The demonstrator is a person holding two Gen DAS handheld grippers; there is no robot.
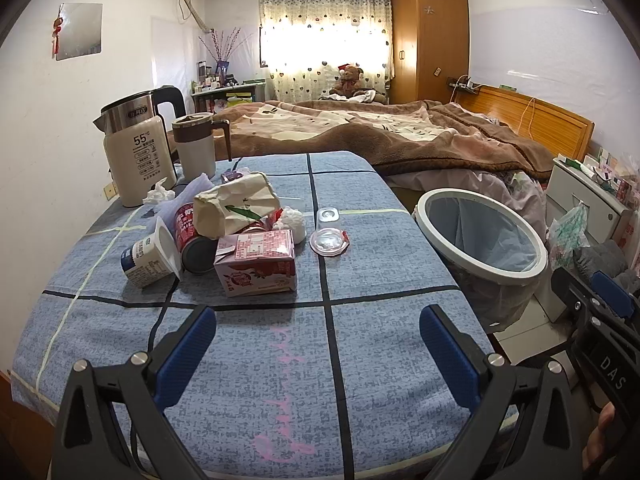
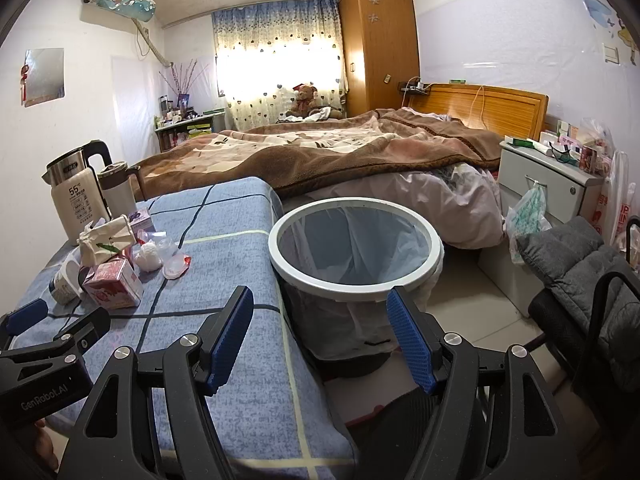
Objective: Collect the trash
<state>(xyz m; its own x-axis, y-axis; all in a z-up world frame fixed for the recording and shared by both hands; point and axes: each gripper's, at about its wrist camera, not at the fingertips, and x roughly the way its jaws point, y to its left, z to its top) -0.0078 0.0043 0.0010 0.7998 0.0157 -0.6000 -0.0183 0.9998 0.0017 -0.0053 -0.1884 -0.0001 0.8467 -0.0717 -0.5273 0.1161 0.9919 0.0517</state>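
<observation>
On the bench (image 1: 380,280), under its blue checked cloth, the trash sits heaped at my left: a pink carton (image 1: 256,266) nearest, a yogurt cup (image 1: 150,258) tipped beside it, a red can (image 1: 192,236) under a crumpled tissue pack (image 1: 236,206), and a clear lid (image 1: 329,241) just apart. A kettle (image 1: 136,148) and mug (image 1: 196,146) stand behind the heap. My left gripper (image 1: 318,334) hovers short of the carton, fingers spread wide, empty. My right gripper (image 2: 322,332) is equally wide and empty — only its view looks down into the bin (image 2: 356,248) beside the bench, bag-lined, nothing visible inside. Beyond lie the bed (image 2: 320,152) and a grey-cushioned chair (image 2: 576,268).
</observation>
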